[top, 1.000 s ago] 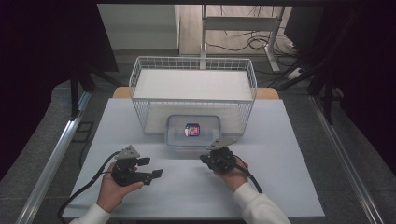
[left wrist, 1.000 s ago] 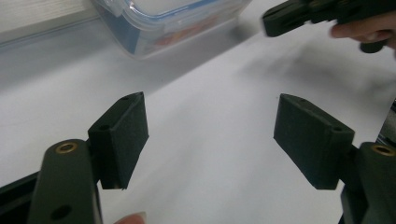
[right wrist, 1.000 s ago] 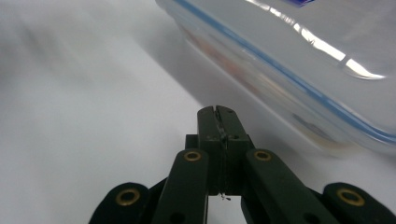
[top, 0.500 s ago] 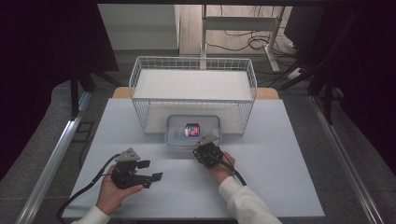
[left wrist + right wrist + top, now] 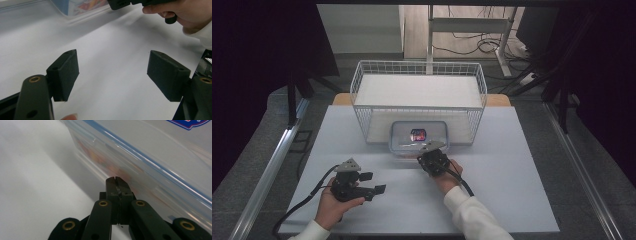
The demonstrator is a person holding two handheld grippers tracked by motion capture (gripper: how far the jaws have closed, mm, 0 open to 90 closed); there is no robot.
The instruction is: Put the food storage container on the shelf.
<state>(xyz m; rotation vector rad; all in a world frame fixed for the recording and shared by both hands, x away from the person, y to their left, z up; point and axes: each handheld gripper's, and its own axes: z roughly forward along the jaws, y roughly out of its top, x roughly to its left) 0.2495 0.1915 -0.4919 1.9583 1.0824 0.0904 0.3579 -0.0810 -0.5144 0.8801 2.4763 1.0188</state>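
Note:
A clear plastic lidded box (image 5: 419,136) with a red and blue label on top sits on the white table just in front of a white wire basket (image 5: 418,100). My right gripper (image 5: 430,155) is at the box's near edge, its jaws pressed together with nothing between them; in the right gripper view the tips (image 5: 115,180) touch or nearly touch the box's side wall (image 5: 150,170). My left gripper (image 5: 374,184) hovers low over the table at the near left, jaws wide apart and empty, pads (image 5: 66,70) facing the bare table.
The white table top (image 5: 512,165) has free room to the right and left of the box. The wire basket stands at the table's far side, a board lying in it. Cables trail from both grippers toward the near edge. Dark curtains and metal rails flank the table.
My right gripper has moved forward and left, from the open table to the box's near edge. The left gripper has stayed almost still.

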